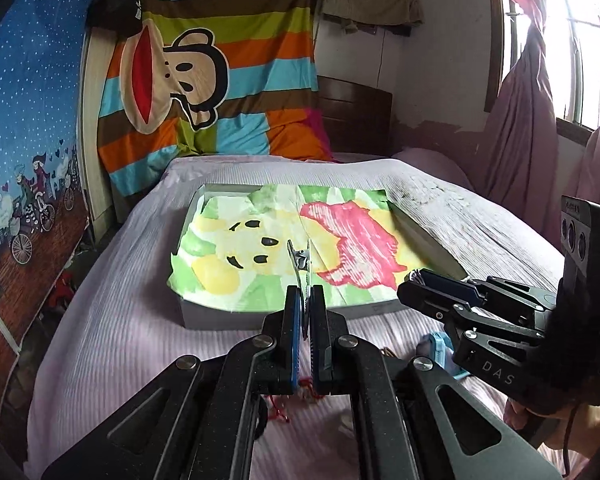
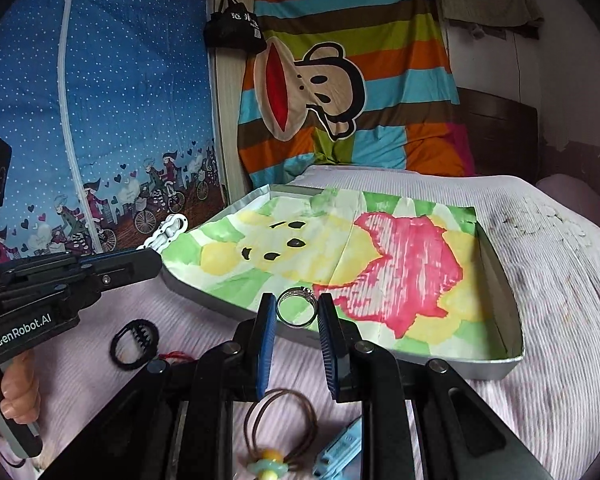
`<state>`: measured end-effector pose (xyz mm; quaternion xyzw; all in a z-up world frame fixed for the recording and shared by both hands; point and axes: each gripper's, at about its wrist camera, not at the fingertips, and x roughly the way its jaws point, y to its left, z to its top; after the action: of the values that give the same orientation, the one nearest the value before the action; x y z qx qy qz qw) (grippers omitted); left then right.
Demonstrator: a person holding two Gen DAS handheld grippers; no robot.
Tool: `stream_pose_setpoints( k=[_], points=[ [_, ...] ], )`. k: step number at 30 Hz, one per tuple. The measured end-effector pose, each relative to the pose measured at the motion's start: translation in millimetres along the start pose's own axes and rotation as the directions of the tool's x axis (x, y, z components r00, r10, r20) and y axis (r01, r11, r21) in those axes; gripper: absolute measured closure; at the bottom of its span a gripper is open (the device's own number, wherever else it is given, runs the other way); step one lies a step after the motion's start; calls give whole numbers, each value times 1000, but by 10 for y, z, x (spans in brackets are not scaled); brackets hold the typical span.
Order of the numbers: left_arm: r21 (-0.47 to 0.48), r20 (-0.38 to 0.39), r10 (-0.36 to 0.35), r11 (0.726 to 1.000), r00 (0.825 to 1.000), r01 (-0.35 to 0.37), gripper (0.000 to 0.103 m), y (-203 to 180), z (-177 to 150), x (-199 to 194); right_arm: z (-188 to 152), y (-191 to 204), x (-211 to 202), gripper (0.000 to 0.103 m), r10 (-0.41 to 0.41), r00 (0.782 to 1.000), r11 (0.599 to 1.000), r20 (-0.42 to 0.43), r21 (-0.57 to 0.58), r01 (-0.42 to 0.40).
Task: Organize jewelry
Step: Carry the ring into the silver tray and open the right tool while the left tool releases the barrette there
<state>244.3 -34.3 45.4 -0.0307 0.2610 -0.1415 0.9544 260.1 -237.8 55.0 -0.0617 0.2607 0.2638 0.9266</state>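
left gripper: pinched tight on a metal hair clip, held over the tray's near edge
right gripper: squeezing a silver ring, also above the near rim

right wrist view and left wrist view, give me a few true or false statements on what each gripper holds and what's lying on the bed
1. The right gripper holds a silver ring. True.
2. The left gripper is empty. False: it is shut on a metal hair clip.
3. The box is lined with a painted paper. True.
4. A black hair tie lies inside the box. False: it lies on the bedspread outside it.
5. A brown cord bracelet lies on the bedspread below the right gripper. True.
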Motion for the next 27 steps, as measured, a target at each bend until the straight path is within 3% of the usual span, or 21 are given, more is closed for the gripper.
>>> stream_pose_setpoints(
  k=[8, 17, 27],
  points=[
    [-78, -132, 17, 997, 991, -28, 101, 305, 136, 726, 65, -298, 487, 83, -6, 998, 998, -68, 66, 11],
    [-97, -258, 22, 994, 966, -48, 101, 429, 56, 1055, -41, -571, 710, 83, 44, 987, 981, -158, 195, -13],
    [-140, -230, 0, 990, 973, -33, 100, 464, 27, 1006, -48, -548, 644, 79, 29, 987, 986, -160, 169, -1]
  ],
)
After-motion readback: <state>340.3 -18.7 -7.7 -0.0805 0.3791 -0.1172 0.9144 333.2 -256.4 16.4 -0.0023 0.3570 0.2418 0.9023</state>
